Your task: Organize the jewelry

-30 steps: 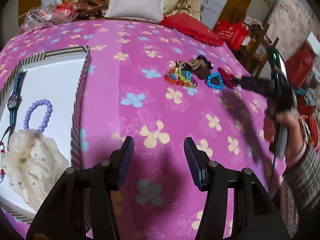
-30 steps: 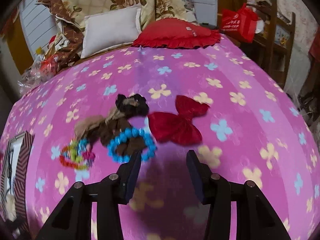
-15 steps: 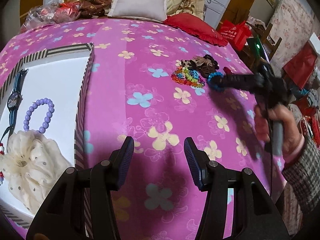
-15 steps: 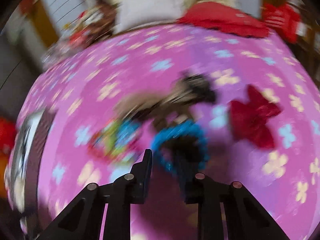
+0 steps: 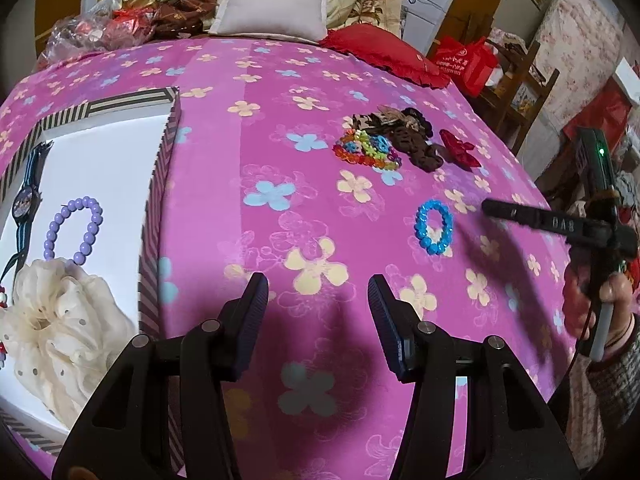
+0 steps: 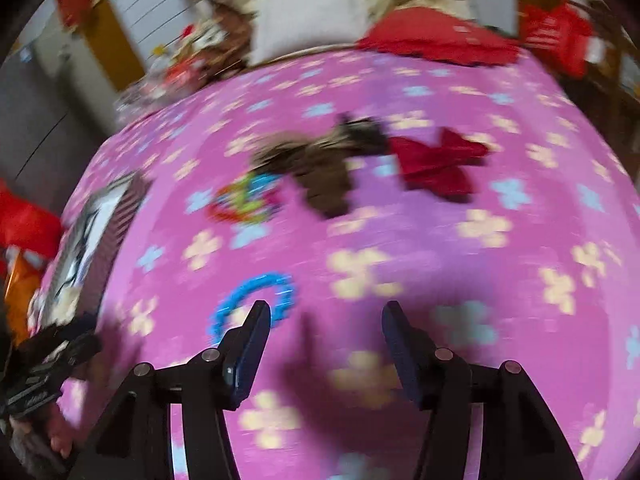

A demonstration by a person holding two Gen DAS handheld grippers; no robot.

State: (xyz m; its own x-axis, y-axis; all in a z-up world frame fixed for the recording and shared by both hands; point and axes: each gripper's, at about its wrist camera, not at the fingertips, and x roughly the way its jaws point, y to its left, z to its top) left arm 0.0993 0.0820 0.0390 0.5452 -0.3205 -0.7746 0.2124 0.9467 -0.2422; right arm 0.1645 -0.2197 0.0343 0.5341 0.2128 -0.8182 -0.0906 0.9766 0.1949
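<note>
A blue bead bracelet [image 5: 434,227] lies alone on the pink flowered bedspread, also in the right wrist view [image 6: 256,300] just ahead of the left finger. My right gripper [image 6: 324,324] is open and empty; it shows from the side in the left wrist view [image 5: 492,209], right of the bracelet. My left gripper [image 5: 318,300] is open and empty above the bedspread. A striped box [image 5: 160,168] at left holds a purple bead bracelet [image 5: 74,228], a watch [image 5: 26,200] and a white scrunchie [image 5: 60,320].
Farther back lie a multicoloured bead bracelet [image 5: 366,150], brown scrunchies [image 5: 412,140] and a red bow [image 5: 460,148]. A white pillow [image 5: 272,4] and a red cushion [image 5: 380,50] are at the bed's far edge. Furniture and red bags stand to the right.
The right gripper dragged the blue bracelet away from the pile toward the near side, then opened and let it go. The left gripper stayed open and nearly still.
</note>
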